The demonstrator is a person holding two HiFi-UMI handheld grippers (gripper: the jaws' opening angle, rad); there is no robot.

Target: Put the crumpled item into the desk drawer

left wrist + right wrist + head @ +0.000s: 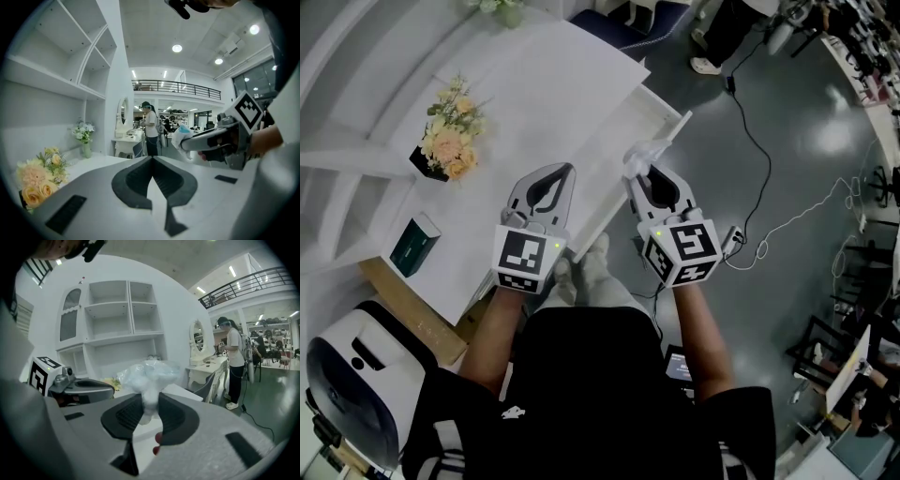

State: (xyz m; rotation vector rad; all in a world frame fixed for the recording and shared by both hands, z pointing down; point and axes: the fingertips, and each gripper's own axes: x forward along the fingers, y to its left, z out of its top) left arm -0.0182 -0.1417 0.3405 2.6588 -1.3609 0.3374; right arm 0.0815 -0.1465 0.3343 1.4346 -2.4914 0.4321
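Observation:
The crumpled item (641,153) is a white, bluish wad of thin wrap. My right gripper (643,174) is shut on it, and in the right gripper view the wad (149,375) bulges out above the pads (169,414). It hangs over the open white desk drawer (671,111), which juts from the desk's right edge. My left gripper (563,174) hovers just left of it over the desk edge, its jaws shut with nothing between them (151,159). The left gripper view shows the right gripper (220,140) with the wad (181,136) off to the right.
A bouquet (450,136) lies on the white desk (534,84), and a green box (414,244) lies further left. A cardboard box (417,323) and a white appliance (352,375) stand below. Cables (764,187) run over the grey floor. A person (234,364) stands far off.

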